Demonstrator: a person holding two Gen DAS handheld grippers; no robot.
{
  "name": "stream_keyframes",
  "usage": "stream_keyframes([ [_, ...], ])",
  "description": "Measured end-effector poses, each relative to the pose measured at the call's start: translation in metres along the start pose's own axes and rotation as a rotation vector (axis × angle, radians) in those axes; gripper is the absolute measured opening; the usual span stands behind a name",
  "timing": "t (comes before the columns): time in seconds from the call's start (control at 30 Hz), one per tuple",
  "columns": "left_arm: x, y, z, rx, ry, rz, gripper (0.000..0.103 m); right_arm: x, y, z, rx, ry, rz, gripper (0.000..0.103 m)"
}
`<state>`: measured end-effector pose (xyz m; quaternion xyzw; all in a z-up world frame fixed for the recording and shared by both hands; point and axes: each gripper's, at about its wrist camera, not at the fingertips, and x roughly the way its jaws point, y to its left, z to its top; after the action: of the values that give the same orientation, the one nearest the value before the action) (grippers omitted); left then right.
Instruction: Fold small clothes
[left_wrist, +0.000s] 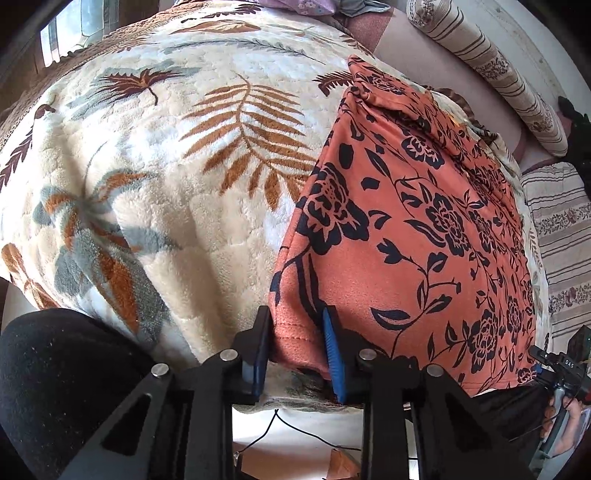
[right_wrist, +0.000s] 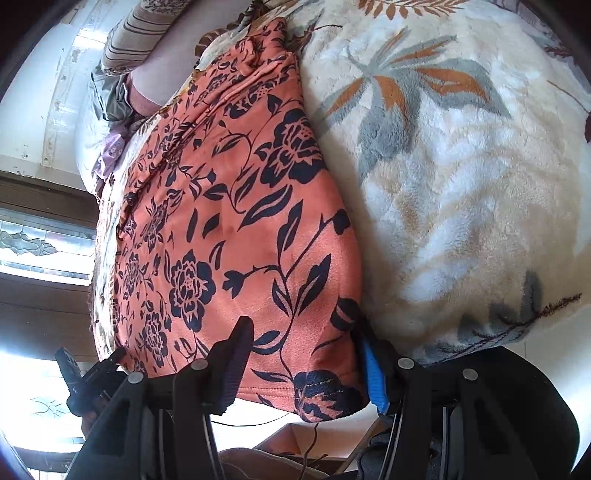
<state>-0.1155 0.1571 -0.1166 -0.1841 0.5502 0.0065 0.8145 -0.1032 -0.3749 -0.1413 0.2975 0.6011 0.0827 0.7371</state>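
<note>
An orange garment with a black flower print (left_wrist: 406, 221) lies flat on a cream fleece blanket with leaf patterns (left_wrist: 166, 166). My left gripper (left_wrist: 297, 343) is shut on the garment's near hem corner, and the cloth fills the gap between its blue pads. In the right wrist view the same garment (right_wrist: 236, 221) runs away from me. My right gripper (right_wrist: 306, 365) is shut on the other near corner. Its dark finger lies on top of the cloth and its blue pad (right_wrist: 373, 373) is against the cloth's side edge. Both corners hang at the bed's near edge.
The blanket (right_wrist: 461, 166) covers the bed on either side of the garment. Striped bolster pillows (left_wrist: 498, 74) lie along the far side by a wall. A person's dark-clad leg (left_wrist: 55, 369) is at the bed's edge. A cardboard box (right_wrist: 295, 439) and a thin cable sit on the floor below.
</note>
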Motion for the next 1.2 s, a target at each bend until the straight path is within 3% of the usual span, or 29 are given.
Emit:
stream_keyframes([
  [0.03, -0.001, 0.000, 0.001, 0.000, -0.003, -0.020, 0.009, 0.000, 0.001, 0.000, -0.003, 0.002, -0.003, 0.053],
  [0.1, -0.008, -0.002, 0.003, 0.001, -0.027, -0.033, 0.009, 0.000, -0.001, 0.000, 0.004, 0.017, -0.004, 0.019],
  [0.2, -0.035, -0.007, 0.008, 0.017, -0.109, -0.058, 0.009, -0.011, -0.008, 0.001, 0.051, -0.001, 0.058, 0.013],
  [0.3, -0.059, -0.013, 0.018, 0.034, -0.189, -0.084, 0.009, -0.042, -0.006, 0.004, 0.069, -0.093, 0.145, 0.012],
  [0.43, -0.046, -0.018, 0.026, 0.067, -0.168, -0.047, 0.009, -0.059, -0.004, 0.011, 0.075, -0.139, 0.190, 0.012],
  [0.57, -0.026, -0.013, 0.019, 0.070, -0.109, -0.029, 0.009, -0.032, -0.015, 0.008, 0.118, -0.077, 0.186, 0.012],
  [0.63, -0.022, -0.015, 0.017, 0.083, -0.104, -0.016, 0.009, -0.018, -0.021, 0.006, 0.155, -0.040, 0.184, 0.015],
  [0.73, -0.018, -0.017, 0.018, 0.102, -0.095, -0.003, 0.009, -0.011, -0.015, 0.010, 0.131, -0.023, 0.112, 0.017],
  [0.83, -0.015, -0.017, 0.021, 0.096, -0.090, 0.000, 0.009, -0.006, -0.014, 0.012, 0.129, 0.011, 0.107, 0.042],
  [0.87, -0.013, -0.016, 0.022, 0.092, -0.087, 0.004, 0.013, -0.004, -0.015, 0.012, 0.130, 0.021, 0.103, 0.062],
  [1.03, -0.005, -0.012, 0.021, 0.076, -0.069, 0.005, 0.016, -0.005, -0.014, 0.010, 0.097, 0.037, 0.091, 0.063],
  [1.07, -0.003, -0.012, 0.022, 0.075, -0.062, -0.003, 0.016, -0.005, -0.014, 0.010, 0.091, 0.038, 0.093, 0.042],
  [1.1, -0.002, -0.011, 0.023, 0.074, -0.056, -0.009, 0.016, -0.003, -0.013, 0.008, 0.087, 0.051, 0.090, 0.012],
  [1.13, -0.003, -0.011, 0.023, 0.069, -0.058, -0.016, 0.009, 0.000, -0.012, 0.007, 0.083, 0.069, 0.075, 0.010],
  [1.2, -0.015, -0.012, 0.025, 0.064, -0.102, -0.039, 0.008, -0.001, -0.009, 0.006, 0.072, 0.061, 0.046, 0.008],
])
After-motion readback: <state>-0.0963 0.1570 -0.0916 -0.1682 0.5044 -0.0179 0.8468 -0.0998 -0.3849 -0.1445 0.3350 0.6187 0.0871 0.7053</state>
